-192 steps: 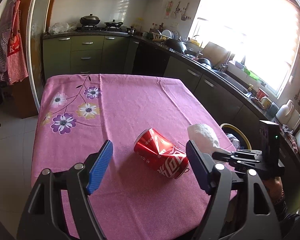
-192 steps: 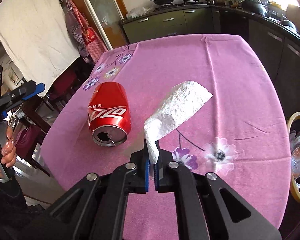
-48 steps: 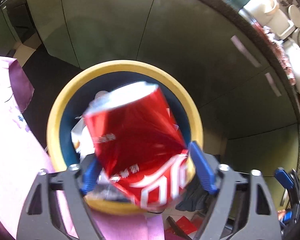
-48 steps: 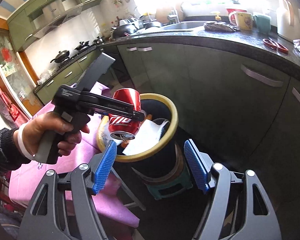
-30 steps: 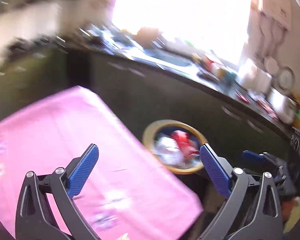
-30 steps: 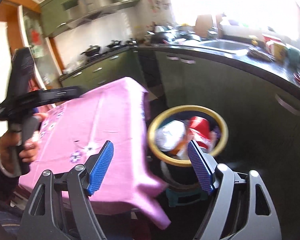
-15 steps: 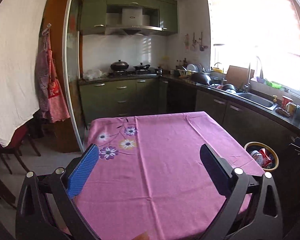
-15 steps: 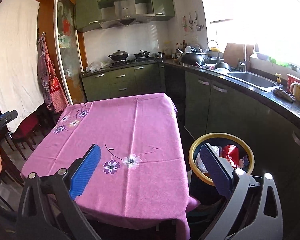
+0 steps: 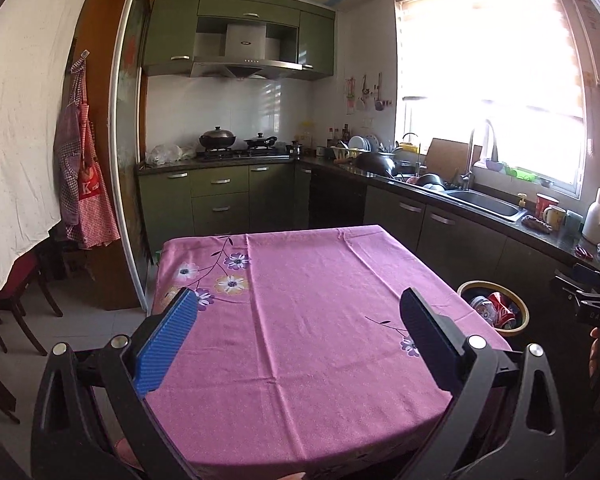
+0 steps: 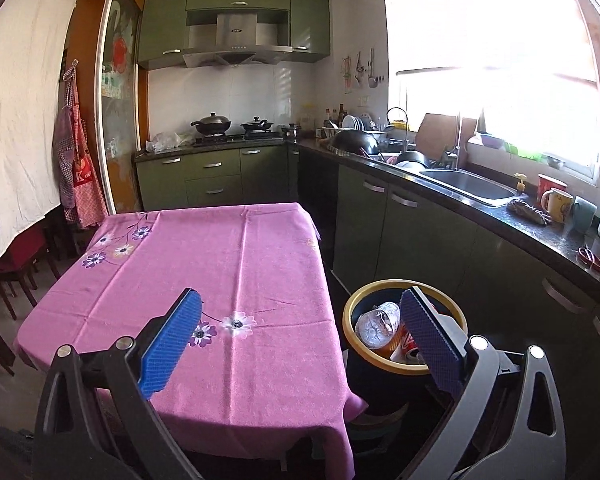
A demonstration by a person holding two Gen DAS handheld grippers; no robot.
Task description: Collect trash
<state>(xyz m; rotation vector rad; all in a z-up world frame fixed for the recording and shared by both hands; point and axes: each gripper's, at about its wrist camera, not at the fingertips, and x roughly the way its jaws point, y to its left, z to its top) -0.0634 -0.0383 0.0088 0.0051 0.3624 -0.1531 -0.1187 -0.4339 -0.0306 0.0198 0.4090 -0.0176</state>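
Note:
A round trash bin with a yellow rim (image 10: 405, 283) (image 9: 522, 311) stands on the floor at the right of the table. Inside it lie the red soda can (image 10: 408, 340) (image 9: 500, 309) and a crushed clear plastic bottle (image 10: 376, 322). My left gripper (image 9: 300, 312) hangs open over the near edge of the pink flowered tablecloth (image 9: 300, 300), nothing between its blue pads. My right gripper (image 10: 300, 316) is open too, its right finger (image 10: 430, 336) in front of the bin, its left one over the cloth (image 10: 220, 264).
Dark green cabinets and a black counter (image 10: 520, 228) with sink, mugs and dishes run along the right wall; a stove with pots (image 9: 236, 140) stands at the back. Chairs (image 9: 16, 292) are on the left. A hand and the other gripper's body (image 9: 592, 304) show at the right edge.
The can went from my left gripper into the bin. Both grippers then pulled back and swung from the bin toward the table; the right jaws widened.

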